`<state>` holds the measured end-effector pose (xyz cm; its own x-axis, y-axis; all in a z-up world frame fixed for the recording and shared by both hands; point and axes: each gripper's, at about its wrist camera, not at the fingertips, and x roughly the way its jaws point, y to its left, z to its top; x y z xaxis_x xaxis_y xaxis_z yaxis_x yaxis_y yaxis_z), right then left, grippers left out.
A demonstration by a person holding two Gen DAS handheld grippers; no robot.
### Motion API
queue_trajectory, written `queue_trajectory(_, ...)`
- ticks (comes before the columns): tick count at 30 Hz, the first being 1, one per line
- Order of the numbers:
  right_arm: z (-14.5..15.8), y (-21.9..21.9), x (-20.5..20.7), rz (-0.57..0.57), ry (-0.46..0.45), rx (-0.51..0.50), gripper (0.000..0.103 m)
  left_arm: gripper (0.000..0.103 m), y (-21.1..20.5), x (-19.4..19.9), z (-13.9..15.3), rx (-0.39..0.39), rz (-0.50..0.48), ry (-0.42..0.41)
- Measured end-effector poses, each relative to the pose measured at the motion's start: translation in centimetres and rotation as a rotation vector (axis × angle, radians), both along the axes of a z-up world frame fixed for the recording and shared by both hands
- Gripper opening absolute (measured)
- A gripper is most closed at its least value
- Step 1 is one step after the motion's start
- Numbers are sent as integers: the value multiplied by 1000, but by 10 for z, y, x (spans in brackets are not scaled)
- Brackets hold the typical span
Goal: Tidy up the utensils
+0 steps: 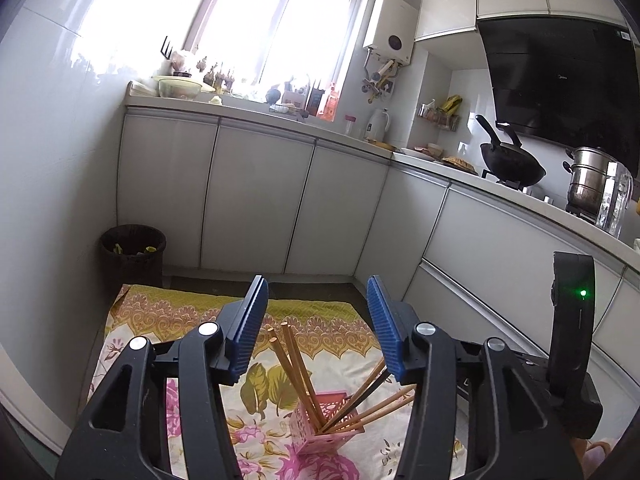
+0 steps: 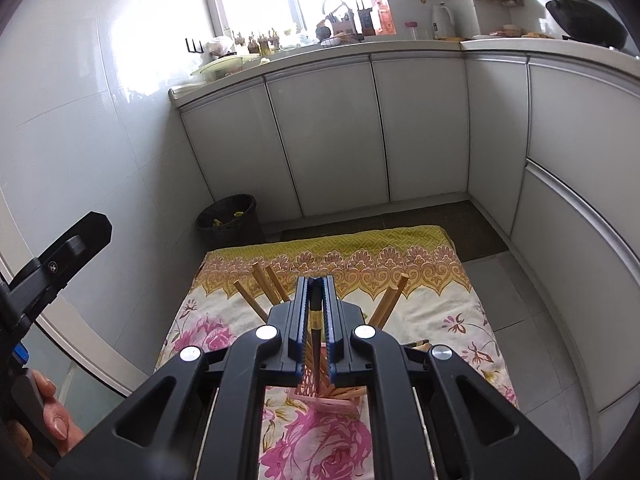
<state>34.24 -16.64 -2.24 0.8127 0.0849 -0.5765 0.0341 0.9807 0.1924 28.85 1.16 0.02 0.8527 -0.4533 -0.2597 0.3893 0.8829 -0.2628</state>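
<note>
Kitchen, floor-level work area. Inventory, largest to smallest.

1. Cabinet run: pale doors under an L-shaped counter, with a window above; a dark wok and a steel pot stand at the stove end.

2. Floral cloth: spread flat on the floor before the cabinets, serving as the work surface. A dark waste bin stands just beyond its far left corner.

3. Left gripper: released, blue pads standing apart with nothing between them. It hangs above and on the near side of the holder, pointing only slightly downward.

4. Right gripper: clenched on a dark chopstick. The stick's long axis runs along the fingers, tip down toward the holder.

5. Pink utensil holder: slotted plastic, upright on the cloth, directly below the right gripper. Judged to be the target.

6. Wooden chopsticks: already in the holder, fanned out to left and right.

Governing relation: the held stick's tip appears to sit just over or just inside the holder's mouth; which, I cannot tell. The right hand is the nearer, so a short descent and then a release would probably finish the placement.
</note>
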Motion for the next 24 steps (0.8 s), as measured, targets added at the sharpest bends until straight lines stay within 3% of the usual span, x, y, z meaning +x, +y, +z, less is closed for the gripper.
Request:
queue_trajectory(8, 6, 4, 2, 3, -10, -18, 8, 49, 4, -6, 6, -11, 7, -19)
queue_trajectory(13, -4, 0, 7, -11, 46, 7, 11, 51, 5, -11, 9, -12, 10, -26)
queue_trajectory(18, 13, -25, -10, -49, -35, 99, 46, 57, 8, -15, 14, -17, 20, -28)
queue_trajectory(20, 21, -32, -15, -52, -54, 123, 54, 59, 6, -19, 16, -13, 22, -32)
queue_trajectory(24, 34, -48, -32, -81, -95, 161, 54, 60, 2, -30, 23, -1, 16, -46)
